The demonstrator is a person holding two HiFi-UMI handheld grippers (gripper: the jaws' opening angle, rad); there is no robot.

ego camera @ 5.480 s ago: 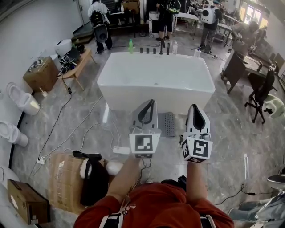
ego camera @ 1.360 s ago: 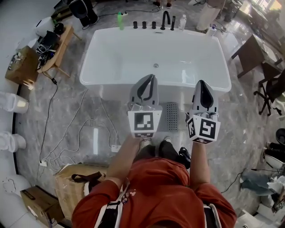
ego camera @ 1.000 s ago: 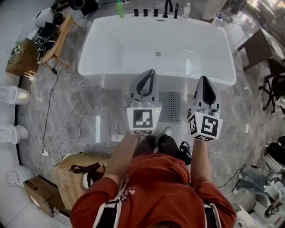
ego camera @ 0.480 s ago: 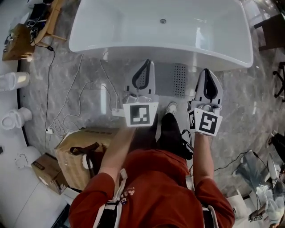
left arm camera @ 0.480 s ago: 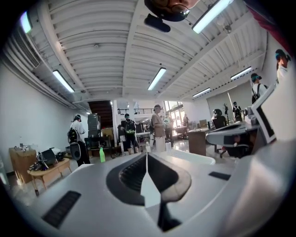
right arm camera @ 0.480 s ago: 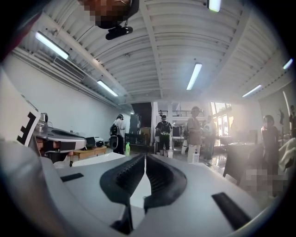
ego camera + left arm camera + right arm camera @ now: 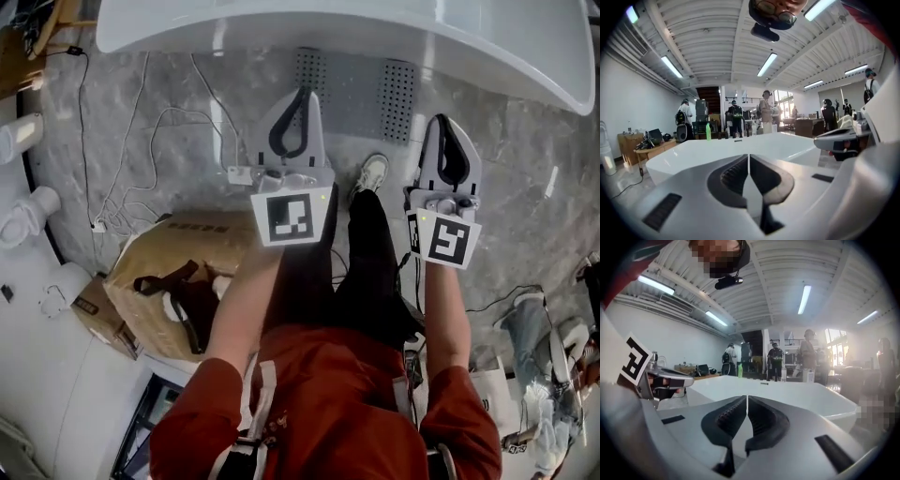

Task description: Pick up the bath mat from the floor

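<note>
Lying flat on the veined grey marble floor (image 7: 525,159), the bath mat (image 7: 354,86) sits right against the foot of the glossy white bathtub (image 7: 281,28). The mat is a thin grey rectangle with a panel of fine dots toward each end. Thin white cables (image 7: 141,141) loop over the stone to its left. A creased cardboard box (image 7: 150,272) with a black strap across it stands nearer the person.

Both bare forearms reach forward from a red shirt (image 7: 328,403), side by side and apart, with a black trouser leg and a pale shoe (image 7: 373,173) between them. The left gripper (image 7: 304,94) points at the tub, its smooth white shell tapering to a tip that overlaps the mat's left dotted panel in the head view. The right gripper (image 7: 441,120) points the same way, its tip just beside the mat's right end. Each gripper's ribbed dark pads are pressed together along a hairline seam, with nothing between them. Whether either tip touches the mat cannot be told.
</note>
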